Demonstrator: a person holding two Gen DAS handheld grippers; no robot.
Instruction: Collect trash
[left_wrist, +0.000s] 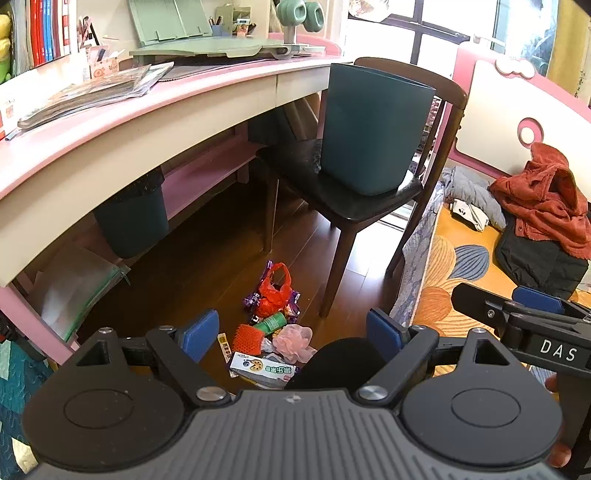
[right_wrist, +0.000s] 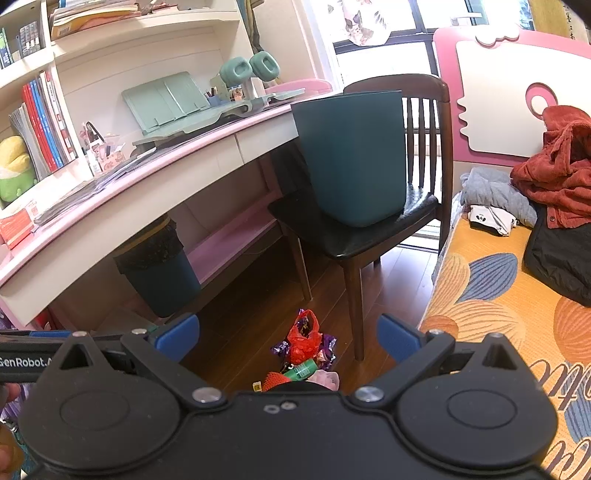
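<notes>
Two grippers, both mine, both spread wide with nothing between the blue pads. Left gripper hangs over the trash pile on the wood floor, lower centre of the left view. Right gripper sits just above the same pile, lower centre of its view.

Pile is bunched in one heap by the chair leg: red bag, purple wrappers, green tube, orange mesh, pink puff, white packet nearest me. Packet has green print, too blurred to read.

Teal bin stands upright on the chair seat, upper centre, probably raised there so drops are short from the floor. Second bin with black liner is tucked under the desk, left, harder to reach.

I judge nothing is collected yet; both grippers are pre-opened for a first pick, left closer to the packet.

Readable text: "DAS" on the right gripper's side at right edge of left view; "GenRobot.A", cut off, at left edge of right view.
</notes>
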